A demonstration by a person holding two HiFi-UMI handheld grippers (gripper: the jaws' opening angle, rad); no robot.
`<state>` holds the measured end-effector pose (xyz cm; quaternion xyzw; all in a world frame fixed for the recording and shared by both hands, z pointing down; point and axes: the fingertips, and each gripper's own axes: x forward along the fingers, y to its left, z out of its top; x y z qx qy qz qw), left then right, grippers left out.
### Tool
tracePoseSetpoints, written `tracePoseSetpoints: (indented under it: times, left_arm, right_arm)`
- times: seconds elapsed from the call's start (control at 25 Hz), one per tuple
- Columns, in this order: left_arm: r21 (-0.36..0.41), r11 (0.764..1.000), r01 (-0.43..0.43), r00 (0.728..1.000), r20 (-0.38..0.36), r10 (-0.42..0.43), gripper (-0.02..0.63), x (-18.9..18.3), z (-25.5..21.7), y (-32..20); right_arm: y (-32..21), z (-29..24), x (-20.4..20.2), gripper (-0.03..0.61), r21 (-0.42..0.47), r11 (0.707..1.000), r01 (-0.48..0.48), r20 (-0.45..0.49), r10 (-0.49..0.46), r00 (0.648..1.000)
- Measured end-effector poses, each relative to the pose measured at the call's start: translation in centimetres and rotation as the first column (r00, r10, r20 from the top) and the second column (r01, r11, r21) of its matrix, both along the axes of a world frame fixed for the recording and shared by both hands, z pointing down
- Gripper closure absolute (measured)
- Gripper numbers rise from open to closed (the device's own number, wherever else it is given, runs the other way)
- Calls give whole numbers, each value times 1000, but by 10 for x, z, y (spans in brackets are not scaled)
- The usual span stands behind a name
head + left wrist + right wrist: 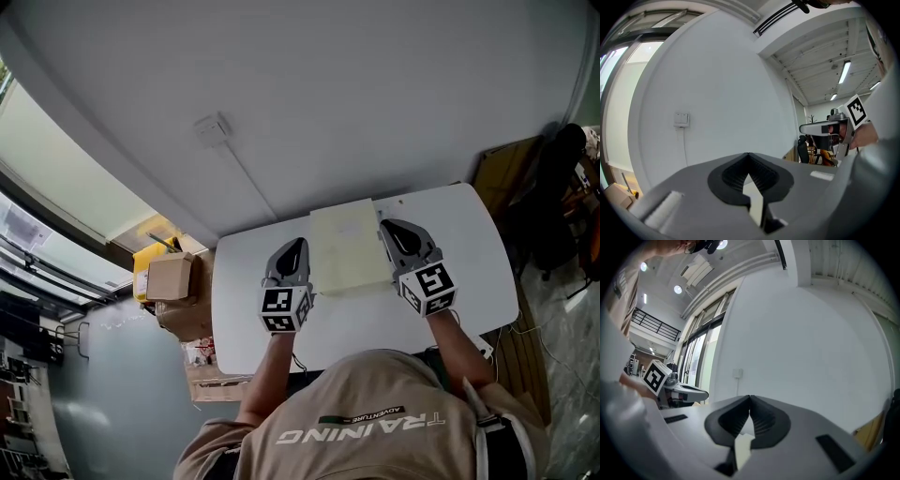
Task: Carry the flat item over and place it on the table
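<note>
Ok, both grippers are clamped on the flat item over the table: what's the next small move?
Probably lower both together, keeping the flat item level, onto the table. The left gripper and right gripper each pinch a side edge, and it's already over the tabletop.

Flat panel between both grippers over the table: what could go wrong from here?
1. The left gripper and right gripper each pinch only a thin edge of the flat panel, so it may slip or twist if the hands drift apart.
2. Its far edge looks past the wall-side edge of the white table; lowered there, it might overhang or tip.
</note>
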<state>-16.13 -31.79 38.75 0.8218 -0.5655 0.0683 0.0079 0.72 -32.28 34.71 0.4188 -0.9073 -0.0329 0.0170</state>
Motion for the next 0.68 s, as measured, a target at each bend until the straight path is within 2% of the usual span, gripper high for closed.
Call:
tracePoseSetpoints:
  times: [0.4,0.68]
  left_arm:
    - [-27,1000,-10,1000,10,10,607,3,11,-5]
    - [-41,999,-5,1000,8,6,607,2,17,-11]
  right_arm:
    - [-4,13,11,571,-42,999,-20,-4,19,1000]
    - [-1,25,4,572,-57,998,26,-18,-27,999]
